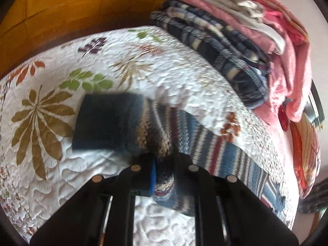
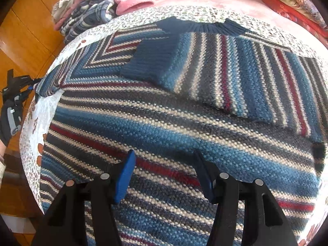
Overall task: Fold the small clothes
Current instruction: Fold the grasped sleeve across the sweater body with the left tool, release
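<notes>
A knitted sweater (image 2: 184,123) striped in blue, white, grey and red lies spread flat on a leaf-patterned white quilt (image 1: 51,78). One sleeve is folded across its chest, its dark blue cuff (image 2: 149,61) pointing left, below the ribbed collar (image 2: 205,27). My right gripper (image 2: 164,155) hovers open just over the sweater's body, nothing between its blue pads. My left gripper (image 1: 164,164) is shut on a bunched fold of the other sleeve (image 1: 160,135), whose dark cuff (image 1: 108,121) lies blurred on the quilt. In the right wrist view the left gripper (image 2: 20,88) pinches the sweater's left edge.
A pile of clothes (image 1: 225,30), plaid blue under pink and grey, sits at the quilt's far edge; it also shows as the pile (image 2: 88,10). Red patterned bedding (image 2: 287,4) lies at the far right. Orange wooden floor (image 1: 71,6) lies beyond the bed edge. A gloved hand (image 2: 8,119) holds the left gripper.
</notes>
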A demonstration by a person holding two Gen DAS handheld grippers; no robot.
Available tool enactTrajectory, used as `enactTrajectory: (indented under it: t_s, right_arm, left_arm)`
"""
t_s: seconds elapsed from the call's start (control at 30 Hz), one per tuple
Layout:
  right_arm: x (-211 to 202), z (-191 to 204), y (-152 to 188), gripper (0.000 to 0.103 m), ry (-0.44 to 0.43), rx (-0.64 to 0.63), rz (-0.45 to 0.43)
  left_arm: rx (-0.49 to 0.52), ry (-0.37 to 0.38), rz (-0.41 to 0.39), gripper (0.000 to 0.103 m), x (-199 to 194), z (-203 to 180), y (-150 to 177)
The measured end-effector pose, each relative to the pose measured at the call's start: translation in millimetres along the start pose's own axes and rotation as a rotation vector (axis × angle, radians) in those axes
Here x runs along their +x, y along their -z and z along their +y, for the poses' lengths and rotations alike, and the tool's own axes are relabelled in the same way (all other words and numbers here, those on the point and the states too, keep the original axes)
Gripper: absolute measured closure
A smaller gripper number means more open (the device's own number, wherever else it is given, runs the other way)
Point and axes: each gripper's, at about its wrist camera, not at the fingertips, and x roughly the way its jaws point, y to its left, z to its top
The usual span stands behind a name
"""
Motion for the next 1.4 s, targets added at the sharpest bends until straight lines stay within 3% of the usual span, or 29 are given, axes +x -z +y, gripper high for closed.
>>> enactTrajectory:
  t_s: [0.17,0.37,0.57,0.83,1.13,1.4]
  right_arm:
    - [-11.4,-5.4,1.5,0.045,0.013,0.001,-0.014]
    - [-23.8,-11.8,3.0,0.045,0.015,0.009,-0.035]
    - [-30.6,-20.2,5.4,0.045,0.022,0.022,-0.045]
    - [-38.4,-31.2,8.4,0.045,0.024,0.029,-0.057]
    - [-42.5,-42.3,10.2,0.045,0.017,0.050,-0.069]
    - [-39.5,-50.0,13.2,0.045,0.011,0.066,-0.064]
  left_arm:
    - [0.062,0.043,-0.017,0.092,-13.8,-30.2,8.6]
    - [0.098,0.146,-0.014,0.092,-23.9,-76.9,29.9]
    - [0.118,0.260,0.012,0.092,-28.4,-127.6,59.2]
    - [0.131,0.338,0.056,0.092,-23.6,-175.9,98.7]
    - [0.184,0.387,0.108,0.092,-16.2,-220.8,151.1]
    - [0.203,0.343,0.169,0.091,13.5,-232.1,185.3]
